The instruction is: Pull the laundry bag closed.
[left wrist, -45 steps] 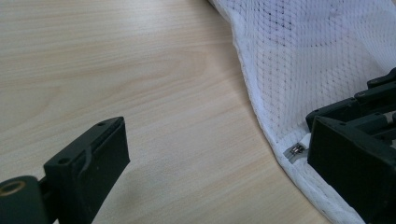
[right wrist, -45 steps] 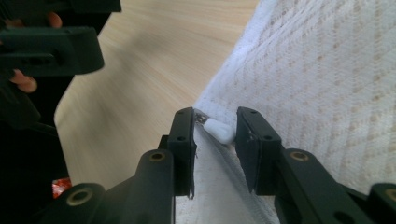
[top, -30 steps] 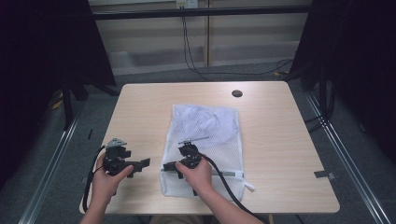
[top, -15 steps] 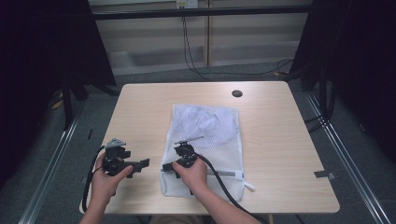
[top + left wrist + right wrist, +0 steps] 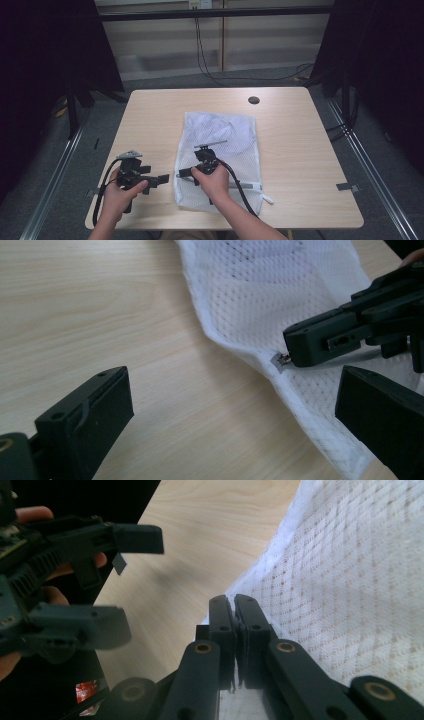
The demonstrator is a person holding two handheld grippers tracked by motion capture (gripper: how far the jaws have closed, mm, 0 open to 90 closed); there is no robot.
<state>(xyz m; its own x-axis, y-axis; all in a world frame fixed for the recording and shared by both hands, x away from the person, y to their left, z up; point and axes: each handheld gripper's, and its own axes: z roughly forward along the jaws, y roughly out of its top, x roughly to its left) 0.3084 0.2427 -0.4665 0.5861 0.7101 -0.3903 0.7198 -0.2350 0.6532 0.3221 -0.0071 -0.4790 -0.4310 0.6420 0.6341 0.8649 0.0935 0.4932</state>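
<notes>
A white mesh bag (image 5: 220, 135) lies flat in the middle of the table (image 5: 300, 150). My right gripper (image 5: 182, 175) points left at the bag's left edge. Its jaws have just been closing and now stand together in the right gripper view (image 5: 232, 600). In the left gripper view its tips (image 5: 291, 352) pinch a small metal zipper pull (image 5: 281, 360) on the bag's hem (image 5: 260, 290). My left gripper (image 5: 159, 175) hovers just left of the bag, its jaws wide apart (image 5: 235, 385) with only bare wood and the hem between them. It faces the right gripper closely (image 5: 137, 580).
A round dark grommet (image 5: 253, 100) sits near the table's far edge. The right gripper's black cable (image 5: 240, 182) trails across the bag's near end, beside a white strap (image 5: 265, 199). Tape marks (image 5: 347, 187) lie at the table's right side. Metal rails flank the table.
</notes>
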